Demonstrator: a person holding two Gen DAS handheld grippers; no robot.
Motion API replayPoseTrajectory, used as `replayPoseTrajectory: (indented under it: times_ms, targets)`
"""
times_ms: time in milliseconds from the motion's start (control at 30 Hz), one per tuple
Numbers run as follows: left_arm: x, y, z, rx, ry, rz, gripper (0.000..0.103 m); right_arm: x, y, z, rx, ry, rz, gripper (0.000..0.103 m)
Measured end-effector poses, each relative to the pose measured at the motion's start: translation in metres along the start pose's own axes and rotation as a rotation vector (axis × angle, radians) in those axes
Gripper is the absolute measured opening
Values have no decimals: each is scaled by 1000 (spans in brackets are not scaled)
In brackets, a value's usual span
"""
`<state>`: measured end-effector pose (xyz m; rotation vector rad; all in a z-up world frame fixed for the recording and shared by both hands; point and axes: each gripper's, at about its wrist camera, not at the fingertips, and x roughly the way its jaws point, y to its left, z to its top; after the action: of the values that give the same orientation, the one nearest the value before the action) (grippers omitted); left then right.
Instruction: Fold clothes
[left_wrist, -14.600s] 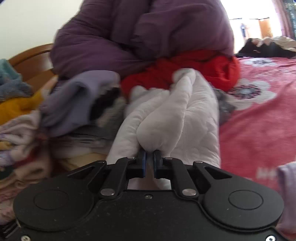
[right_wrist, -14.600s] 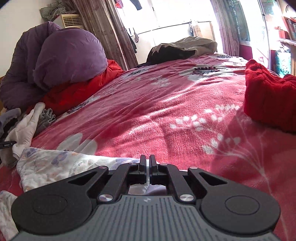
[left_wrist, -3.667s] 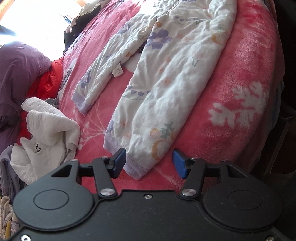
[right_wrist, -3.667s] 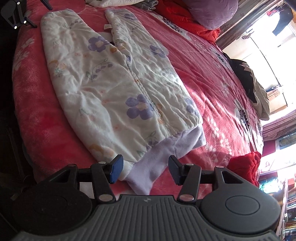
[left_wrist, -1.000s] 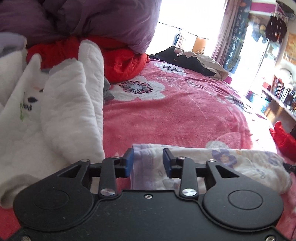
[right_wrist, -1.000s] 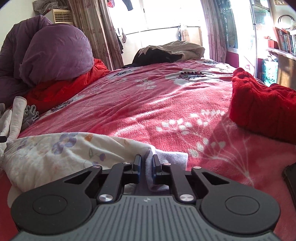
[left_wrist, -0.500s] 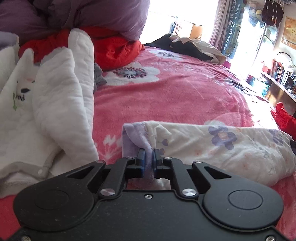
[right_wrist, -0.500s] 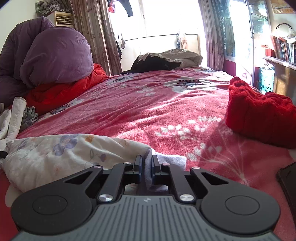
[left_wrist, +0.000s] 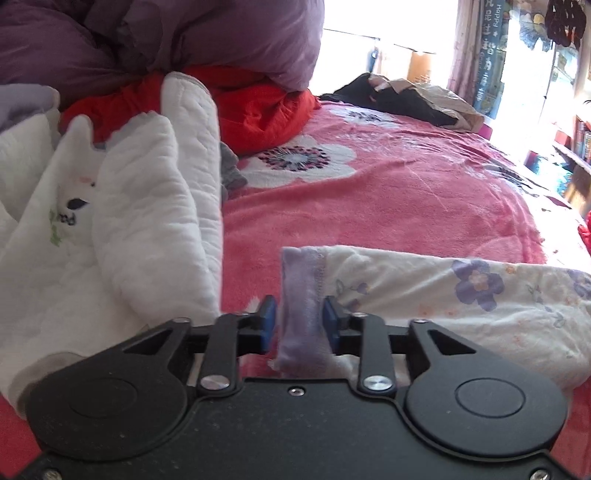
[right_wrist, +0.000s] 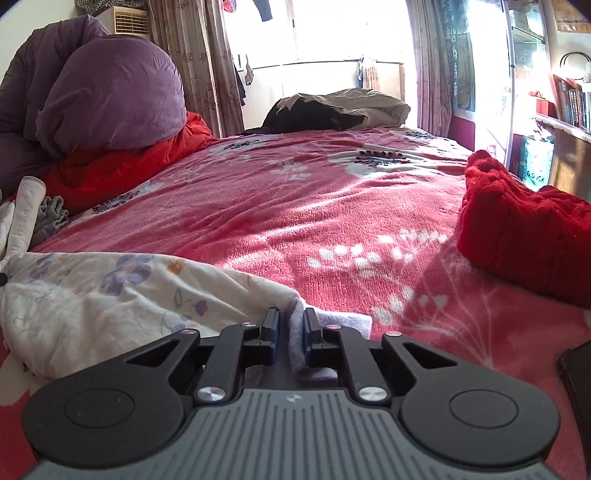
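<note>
White floral pyjama trousers lie folded lengthwise across the pink bed. My left gripper is open, its blue pads either side of a purple leg cuff that stands between them untouched. In the right wrist view the trousers stretch to the left. My right gripper is slightly open around the purple waistband, which sags loose against the right pad.
A white quilted garment lies left of the cuff. A purple duvet and red bedding are piled at the head. A red knitted sweater sits right. Dark clothes lie at the far end. The pink blanket spreads between.
Both grippers were shut on the trousers' ends half a second ago. Now both have opened and let go; the left jaws stand wider than the right.
</note>
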<state>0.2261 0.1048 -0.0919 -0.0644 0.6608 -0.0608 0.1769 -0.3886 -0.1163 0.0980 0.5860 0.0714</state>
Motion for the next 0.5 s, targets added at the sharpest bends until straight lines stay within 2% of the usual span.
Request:
replayPoseTrajectory:
  times_ms: [33, 100, 200, 333, 400, 467, 500]
  targets:
    - [0, 3, 0, -9, -13, 34, 42, 0, 1, 0, -8, -3, -21, 35]
    - [-3, 11, 2, -43, -20, 34, 39, -3, 1, 0, -17, -16, -48, 41]
    - [-8, 22, 1, -141, -22, -22, 39, -14, -3, 3, 3, -69, -63, 42]
    - [-1, 35, -8, -317, 31, -120, 37, -32, 3, 4, -18, -149, -92, 42]
    - [3, 34, -13, -368, 54, -169, 33, -40, 13, 3, -50, -182, -66, 42]
    - [3, 28, -16, -352, 62, -150, 13, -42, 25, 2, -99, -182, -5, 42]
    - [-1, 27, -15, -355, 58, -143, 11, -40, 33, 0, -125, -162, 27, 41]
